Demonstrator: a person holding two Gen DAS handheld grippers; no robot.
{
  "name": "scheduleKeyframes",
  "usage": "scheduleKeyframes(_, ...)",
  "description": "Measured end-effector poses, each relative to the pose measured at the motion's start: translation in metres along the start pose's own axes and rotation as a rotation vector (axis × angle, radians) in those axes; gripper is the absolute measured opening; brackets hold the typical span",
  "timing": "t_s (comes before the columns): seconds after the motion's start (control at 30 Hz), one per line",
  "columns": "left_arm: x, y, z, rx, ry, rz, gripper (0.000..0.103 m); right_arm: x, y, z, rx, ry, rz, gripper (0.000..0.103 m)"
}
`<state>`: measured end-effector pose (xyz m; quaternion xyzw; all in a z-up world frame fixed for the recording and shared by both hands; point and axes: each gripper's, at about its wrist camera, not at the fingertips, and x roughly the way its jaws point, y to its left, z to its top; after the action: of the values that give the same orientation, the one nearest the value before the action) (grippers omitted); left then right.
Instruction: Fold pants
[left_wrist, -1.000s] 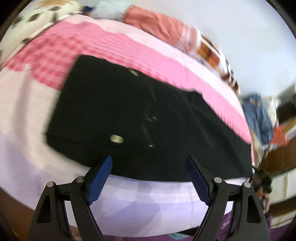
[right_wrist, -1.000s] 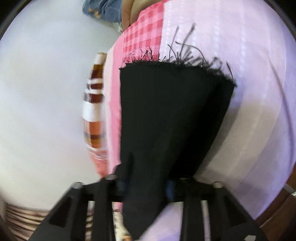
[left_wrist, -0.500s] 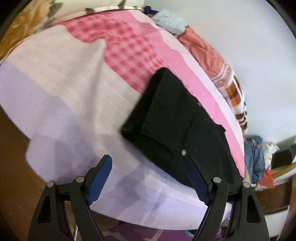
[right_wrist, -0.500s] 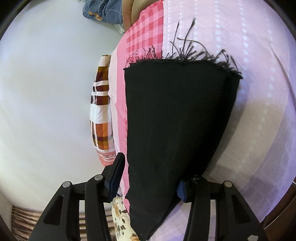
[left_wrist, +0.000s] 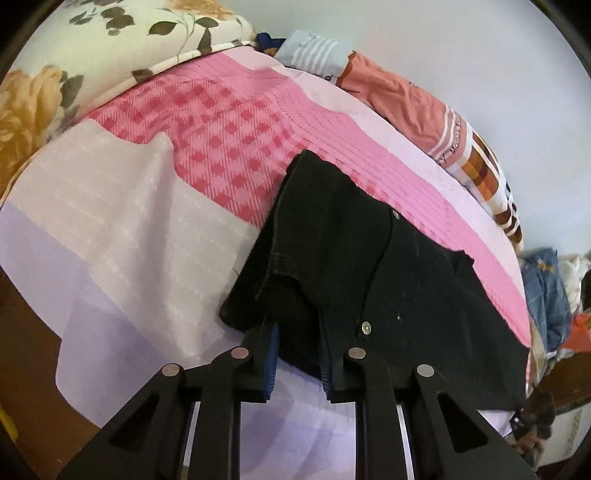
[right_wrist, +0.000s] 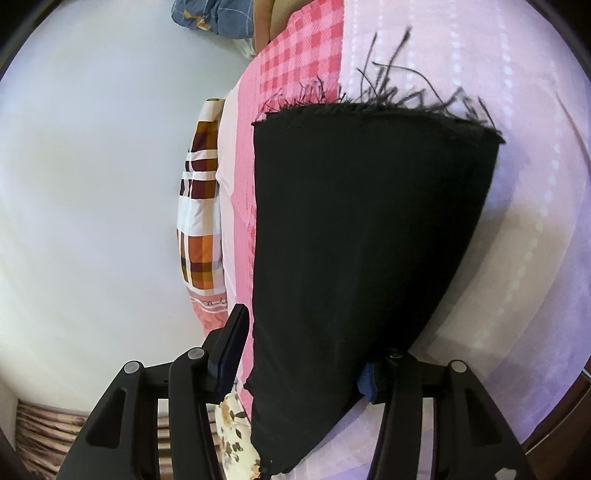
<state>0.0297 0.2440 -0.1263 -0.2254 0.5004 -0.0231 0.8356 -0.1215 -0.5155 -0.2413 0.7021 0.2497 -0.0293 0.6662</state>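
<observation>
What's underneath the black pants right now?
The black pants lie on a pink and lilac bedsheet that shows all around them. The sheet directly beneath is covered, so anything under the fabric can't be seen.

Soft, even daylight fills both views, with no glare and only faint shadows. The black pants (left_wrist: 369, 266) swallow most detail, so their folds read as flat dark mass; in the right wrist view a soft grey shadow falls on the bedsheet (right_wrist: 524, 236) beside them. Fisheye distortion bows the bed edges, and black vignette rims each frame. Both views are fairly sharp, slightly softer toward the edges.
</observation>
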Motion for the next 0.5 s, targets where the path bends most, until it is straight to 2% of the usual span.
scheduleKeyframes(0.1, 0.011, 0.013, -0.002, -0.021, 0.051, 0.005, 0.02, -0.005, -0.009, 0.005, 0.051, -0.016, 0.038, 0.048)
scheduleKeyframes(0.2, 0.012, 0.012, -0.007, -0.012, 0.052, 0.01, 0.02, -0.013, -0.016, 0.013, 0.094, -0.048, 0.067, 0.048)
scheduleKeyframes(0.3, 0.011, 0.014, -0.006, -0.02, 0.049, 0.005, 0.02, -0.03, -0.018, 0.024, 0.077, -0.119, 0.04, 0.047)
scheduleKeyframes(0.4, 0.011, 0.013, -0.006, -0.015, 0.05, 0.013, 0.02, -0.048, -0.018, 0.037, 0.041, -0.167, -0.045, 0.011)
scheduleKeyframes(0.5, 0.012, 0.014, -0.006, -0.026, 0.052, 0.007, 0.02, -0.059, -0.023, 0.046, 0.024, -0.188, -0.072, 0.008)
